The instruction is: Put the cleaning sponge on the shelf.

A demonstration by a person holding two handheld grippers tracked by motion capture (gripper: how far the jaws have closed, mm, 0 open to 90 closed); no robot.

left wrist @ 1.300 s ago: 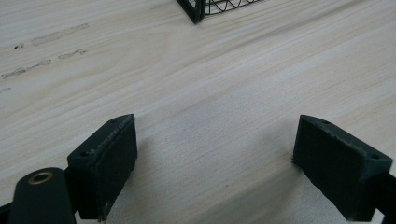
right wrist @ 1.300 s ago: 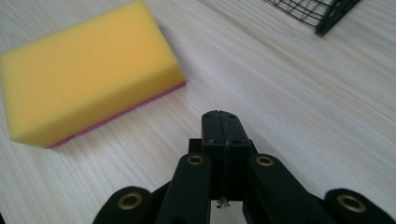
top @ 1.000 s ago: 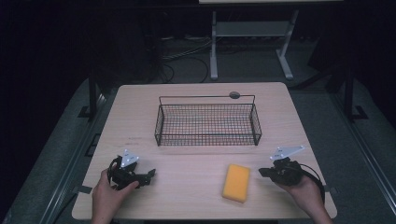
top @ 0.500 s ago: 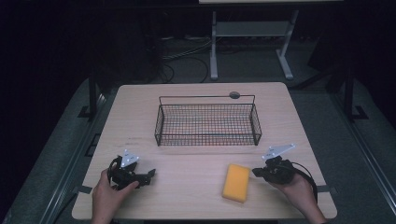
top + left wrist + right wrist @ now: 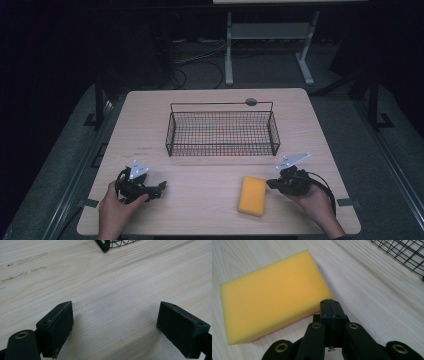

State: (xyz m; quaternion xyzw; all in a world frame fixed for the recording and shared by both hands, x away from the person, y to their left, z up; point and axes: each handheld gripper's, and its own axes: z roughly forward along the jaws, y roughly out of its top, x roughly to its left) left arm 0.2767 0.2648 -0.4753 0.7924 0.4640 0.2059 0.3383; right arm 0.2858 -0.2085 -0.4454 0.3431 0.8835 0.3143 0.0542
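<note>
A yellow sponge (image 5: 252, 195) lies flat on the wooden table (image 5: 200, 210), front right of centre. My right gripper (image 5: 270, 183) sits just right of it, shut with nothing between its jaws; in the right gripper view the closed jaw tips (image 5: 331, 308) almost touch the edge of the sponge (image 5: 272, 292). My left gripper (image 5: 161, 187) rests at the front left, held by a hand. The left gripper view shows it (image 5: 115, 327) open, with bare wood between the jaws. A black wire basket (image 5: 222, 131) stands behind, mid-table.
A small dark round thing (image 5: 251, 102) lies on the table behind the basket. The basket's corner (image 5: 106, 245) shows at the top of the left gripper view. Table edges run close to both hands. A white stand (image 5: 265, 35) is on the floor beyond.
My right gripper has moved left toward the sponge, ending close beside its right edge. The left gripper and sponge have stayed put.
</note>
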